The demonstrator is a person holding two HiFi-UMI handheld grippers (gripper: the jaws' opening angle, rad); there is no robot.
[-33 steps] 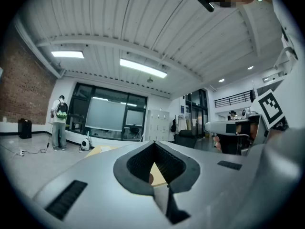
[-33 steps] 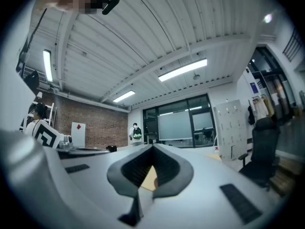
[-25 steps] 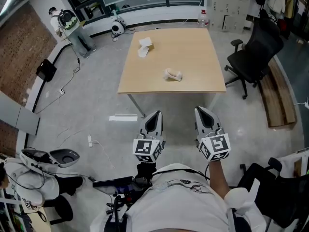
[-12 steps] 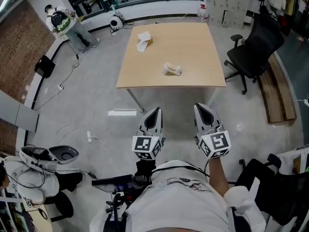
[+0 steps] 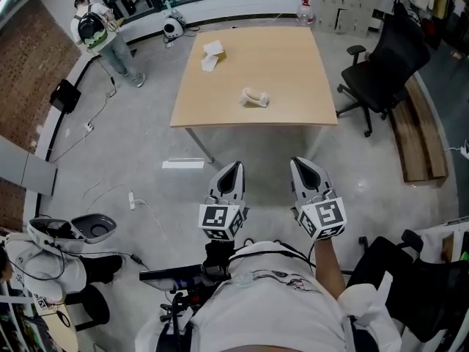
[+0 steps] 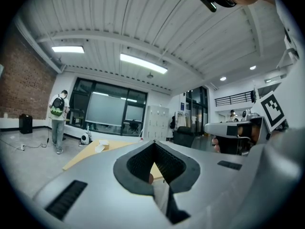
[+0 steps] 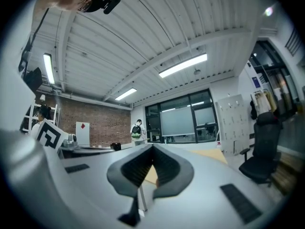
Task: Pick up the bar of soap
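Observation:
A tan wooden table point(image 5: 293, 86) stands ahead on the grey floor. Near its middle lies a small pale lumpy object point(image 5: 254, 97). A white box with paper point(image 5: 212, 52) sits at the far left corner; I cannot tell which is the soap. My left gripper point(image 5: 233, 169) and right gripper point(image 5: 300, 163) are held side by side, level, short of the table's near edge and well away from both items. Both are shut with nothing between them. In the left gripper view the left gripper point(image 6: 153, 143) shows jaws that meet, as does the right gripper point(image 7: 152, 148) in its own view.
A black office chair point(image 5: 381, 72) stands right of the table, with a wooden bench point(image 5: 418, 138) beyond it. A person with a backpack point(image 5: 95, 31) stands at the far left. A white strip point(image 5: 183, 164) and cables lie on the floor. A bottle point(image 5: 303, 9) stands past the table's far edge.
The table and its items have slid a little up and left in the head view. Both grippers kept side by side and shut. The person with the backpack walked further off.

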